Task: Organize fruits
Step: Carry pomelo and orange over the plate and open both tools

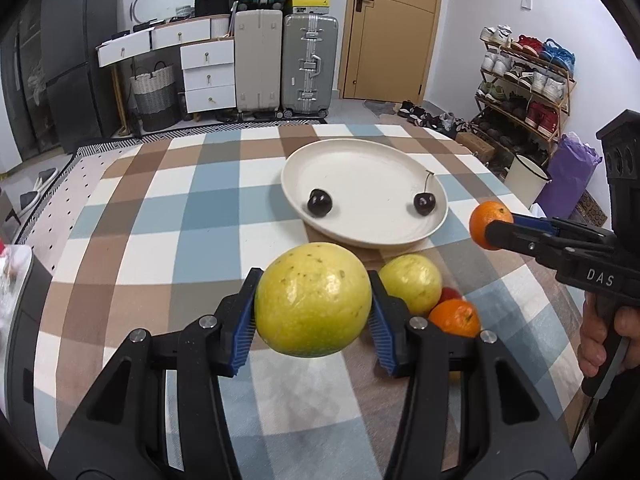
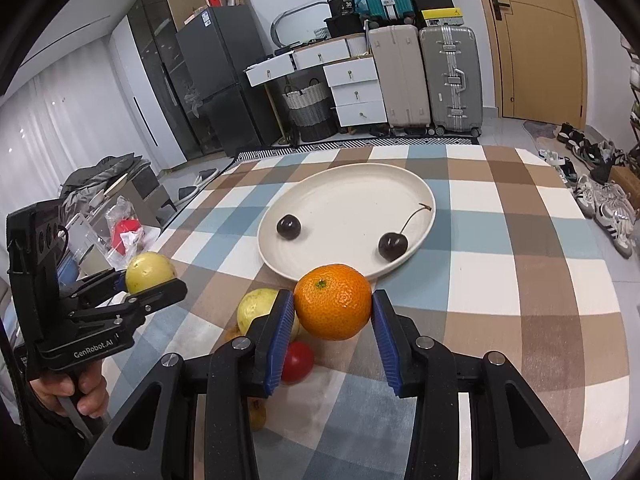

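My left gripper (image 1: 313,312) is clamped on a large yellow-green fruit (image 1: 313,300), blue pads pressing both its sides, the fruit held clear above the checked tablecloth (image 1: 192,216). My right gripper (image 2: 333,320) is closed around an orange (image 2: 333,307), stem dimple facing up, also lifted off the cloth. From the left wrist view that same orange shows pinched at the tip of the right tool, out near the plate's right edge.

Just beyond the left pads, on the cloth: a second, smaller yellow-green fruit (image 1: 410,283), a second orange (image 1: 455,317) beside it, and a sliver of a red fruit (image 1: 451,293) wedged between the two. The right wrist view shows the red fruit (image 2: 297,361) more fully, partly behind my left-hand pad, with another small yellowish fruit (image 2: 257,414) nearer to me, mostly hidden.

Farther out sits a white plate (image 1: 360,160) holding two dark cherries, well apart: one stemless (image 1: 319,201) on the left, one with a stem (image 1: 424,203) near the right rim.

Past the table: suitcases (image 1: 308,64), white drawers (image 1: 208,76), a shoe rack (image 1: 524,84).
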